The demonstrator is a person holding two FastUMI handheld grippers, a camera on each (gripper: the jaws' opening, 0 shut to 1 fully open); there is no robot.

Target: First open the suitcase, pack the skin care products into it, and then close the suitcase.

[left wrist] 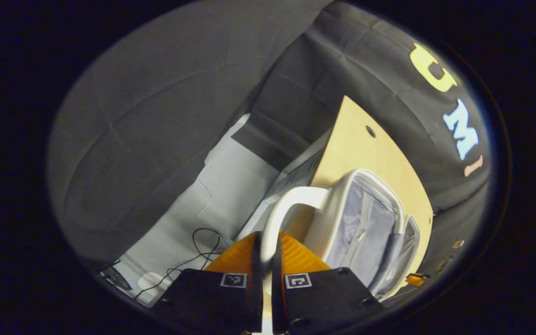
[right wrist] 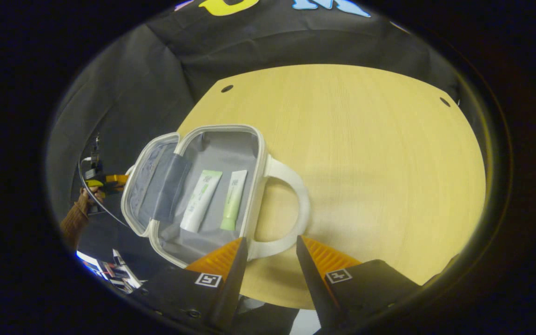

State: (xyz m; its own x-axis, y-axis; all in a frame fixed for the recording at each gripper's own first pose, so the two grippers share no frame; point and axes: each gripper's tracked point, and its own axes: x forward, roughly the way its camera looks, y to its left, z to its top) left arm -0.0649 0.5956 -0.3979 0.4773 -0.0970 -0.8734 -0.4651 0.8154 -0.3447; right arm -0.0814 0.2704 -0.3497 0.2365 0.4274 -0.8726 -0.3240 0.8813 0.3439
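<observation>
White suitcase (right wrist: 212, 186) lies open on the wooden table (right wrist: 365, 163), grey lining showing. Inside sit a white tube (right wrist: 200, 201) and a pale green tube (right wrist: 233, 200), side by side; label print too small to read. Left gripper (left wrist: 266, 253) is clamped on one handle (left wrist: 286, 204). Right gripper (right wrist: 270, 253) is spread around the other handle (right wrist: 291, 209).

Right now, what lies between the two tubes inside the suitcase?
Only bare grey lining: the right gripper view shows the white tube and green tube apart in the open suitcase.

suitcase (right wrist: 212, 195) mouth open, table (right wrist: 379, 163) beyond bare
</observation>
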